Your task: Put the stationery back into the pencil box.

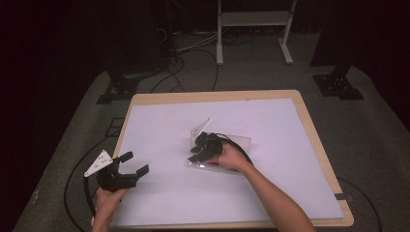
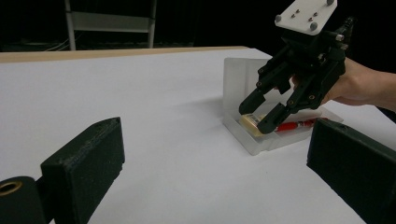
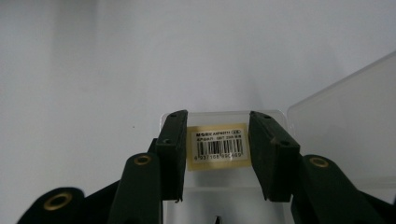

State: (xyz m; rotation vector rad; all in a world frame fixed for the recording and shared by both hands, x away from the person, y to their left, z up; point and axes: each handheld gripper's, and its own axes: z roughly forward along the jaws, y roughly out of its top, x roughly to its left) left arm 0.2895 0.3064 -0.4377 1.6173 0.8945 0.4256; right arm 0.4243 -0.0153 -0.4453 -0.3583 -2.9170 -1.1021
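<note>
Clear box (image 1: 237, 145) near table centre, a touch toward 3 o'clock, lid (image 2: 238, 79) open and upright on its far side. Inside: red pen (image 2: 292, 126) and barcode label (image 3: 217, 146) on the base. Right gripper (image 1: 200, 151) tipped down into box's 9 o'clock end, jaws partly apart, straddling the label; whether pads touch anything cannot be told. Right hand (image 1: 232, 157) over the box. Left gripper (image 1: 129, 164) at 8 o'clock from box, well apart, near the front-left table (image 1: 309, 123) corner, jaws wide apart, nothing between. White sheet (image 1: 164, 125) under everything.
</note>
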